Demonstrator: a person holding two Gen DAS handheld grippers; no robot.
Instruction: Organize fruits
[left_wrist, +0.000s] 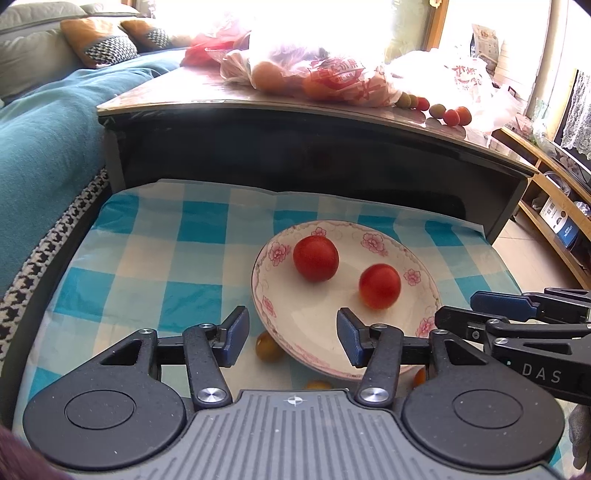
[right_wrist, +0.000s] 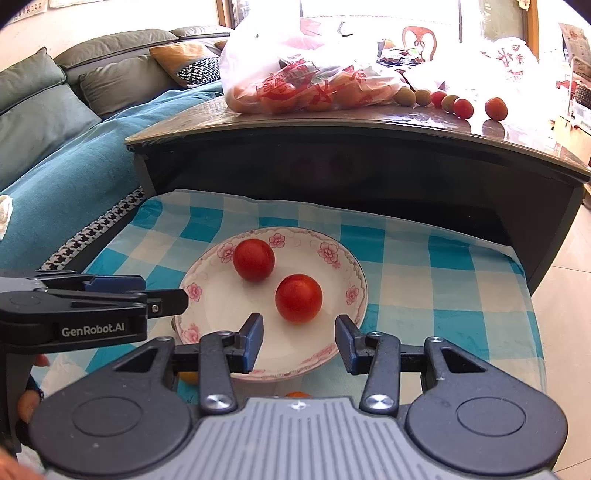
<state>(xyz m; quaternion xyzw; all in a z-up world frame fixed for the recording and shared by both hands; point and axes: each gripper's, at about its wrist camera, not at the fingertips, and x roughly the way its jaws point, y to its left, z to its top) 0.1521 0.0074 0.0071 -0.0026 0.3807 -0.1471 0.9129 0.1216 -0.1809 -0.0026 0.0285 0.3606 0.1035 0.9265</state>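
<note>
Roughly partway, judging by the layout. On table (right_wrist: 351, 122): bag (right_wrist: 306, 74) of fruit, loose small fruits (right_wrist: 463, 108) beside it, untouched. On checked cloth (left_wrist: 147, 258): plate (left_wrist: 369, 332) with two red fruits (left_wrist: 316, 257), few small ones underneath its near rim. Left gripper (left_wrist: 292, 338) and right gripper (right_wrist: 299, 343): jaws open, empty.

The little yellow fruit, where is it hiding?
In the left wrist view the little yellow fruit lies on the checked cloth, tucked against the plate at its near-left rim, just ahead of the left gripper.
</note>
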